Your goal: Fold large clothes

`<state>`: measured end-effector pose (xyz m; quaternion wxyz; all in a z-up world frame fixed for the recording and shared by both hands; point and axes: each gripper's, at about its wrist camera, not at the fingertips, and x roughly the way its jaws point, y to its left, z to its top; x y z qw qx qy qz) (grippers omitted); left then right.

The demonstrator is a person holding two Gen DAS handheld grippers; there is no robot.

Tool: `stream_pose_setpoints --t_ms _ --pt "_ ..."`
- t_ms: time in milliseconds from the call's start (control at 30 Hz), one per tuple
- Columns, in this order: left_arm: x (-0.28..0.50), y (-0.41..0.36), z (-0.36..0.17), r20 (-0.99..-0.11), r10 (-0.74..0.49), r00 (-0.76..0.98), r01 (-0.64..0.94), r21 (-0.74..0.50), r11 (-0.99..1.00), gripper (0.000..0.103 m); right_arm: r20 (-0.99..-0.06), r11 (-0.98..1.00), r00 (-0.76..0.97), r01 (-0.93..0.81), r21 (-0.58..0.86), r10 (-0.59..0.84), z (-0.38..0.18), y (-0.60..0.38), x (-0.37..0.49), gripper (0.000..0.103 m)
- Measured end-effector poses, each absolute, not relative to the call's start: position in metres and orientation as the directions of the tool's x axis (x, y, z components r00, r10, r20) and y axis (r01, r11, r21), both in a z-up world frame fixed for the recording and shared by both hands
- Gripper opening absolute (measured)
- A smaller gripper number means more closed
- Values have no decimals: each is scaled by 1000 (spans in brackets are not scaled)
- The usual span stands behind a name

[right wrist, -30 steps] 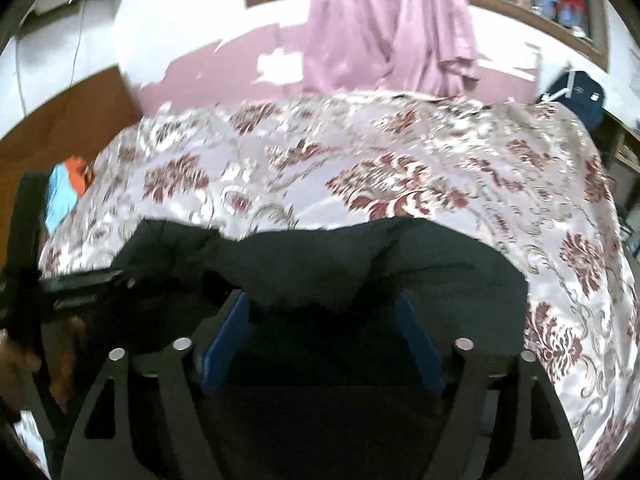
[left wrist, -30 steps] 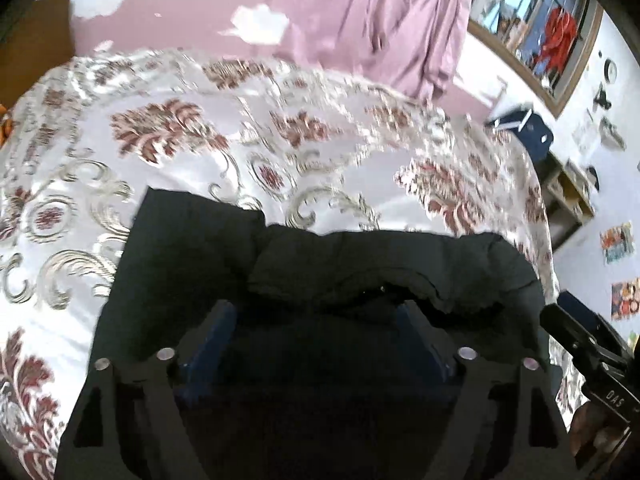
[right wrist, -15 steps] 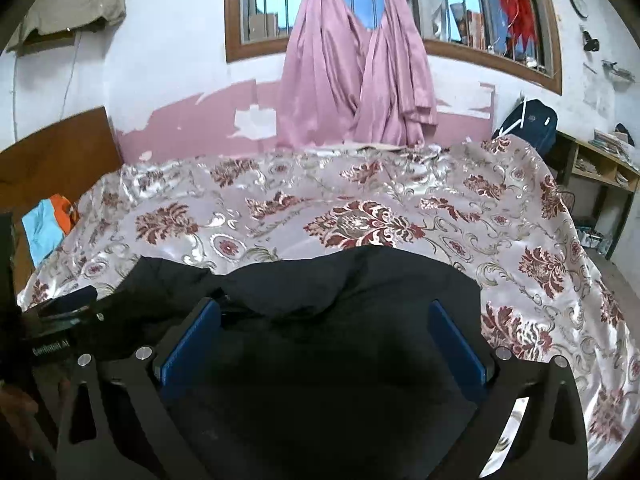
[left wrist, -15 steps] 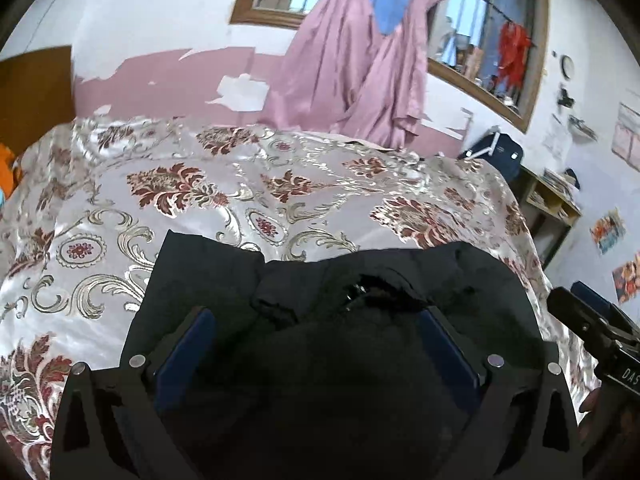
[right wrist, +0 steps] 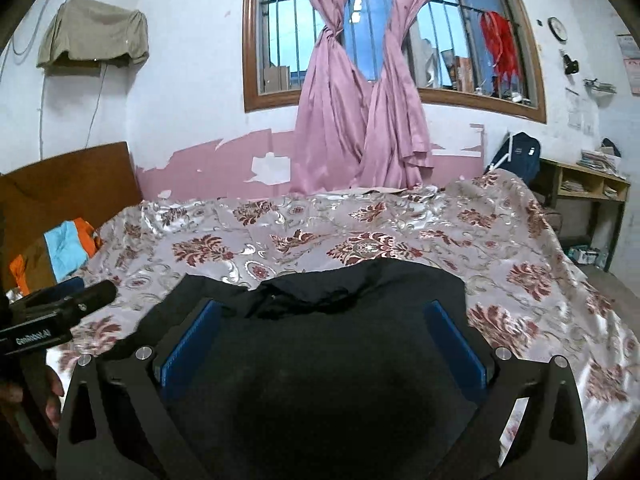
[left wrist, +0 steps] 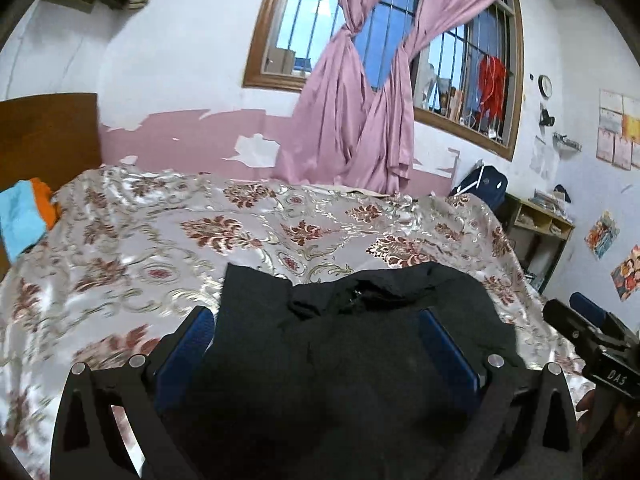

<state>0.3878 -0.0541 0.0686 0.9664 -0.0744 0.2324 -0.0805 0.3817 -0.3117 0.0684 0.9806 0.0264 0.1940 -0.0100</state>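
Observation:
A black garment [left wrist: 360, 360] lies folded on the flowered satin bedspread [left wrist: 160, 240], its bunched collar edge at the far side. My left gripper [left wrist: 314, 316] hovers over it, open wide, blue pads [left wrist: 184, 352] apart and nothing pressed between them. In the right wrist view the same garment [right wrist: 320, 360] fills the near part of the bedspread [right wrist: 520, 240]. My right gripper [right wrist: 322, 306] stands open above it too. Each gripper shows in the other's view: the right gripper [left wrist: 588, 332] at the right edge, the left gripper [right wrist: 60, 304] at the left edge.
A wooden headboard [right wrist: 68, 184] stands at the left with a blue and orange cloth [right wrist: 68, 248] beside it. Pink curtains [right wrist: 360, 120] hang at the barred window behind the bed. A shelf [right wrist: 588, 188] and a dark backpack [right wrist: 520, 156] are at the right.
Both grippers opened wider, drew back from the garment and rose, and both views tilted up toward the window. The garment stays flat on the bed.

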Motion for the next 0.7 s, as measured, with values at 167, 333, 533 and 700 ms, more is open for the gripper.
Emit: stream_pose_setpoints --t_ms 167,333,533,700 --pt "306 -47 108 -412 -168 896 127 -124 984 103 -382 1000 924 -8 27 18 98 -303 317 101" --pt "247 -42 126 -398 -141 906 107 -106 989 103 -365 999 930 -39 8 39 117 -297 262 101" --pt "203 -39 130 -416 -92 905 71 -67 995 103 -336 999 940 -53 14 54 126 -297 206 101" --pt "178 -41 130 -421 -87 903 70 -57 996 103 -324 999 945 -48 -7 43 128 -294 173 101"
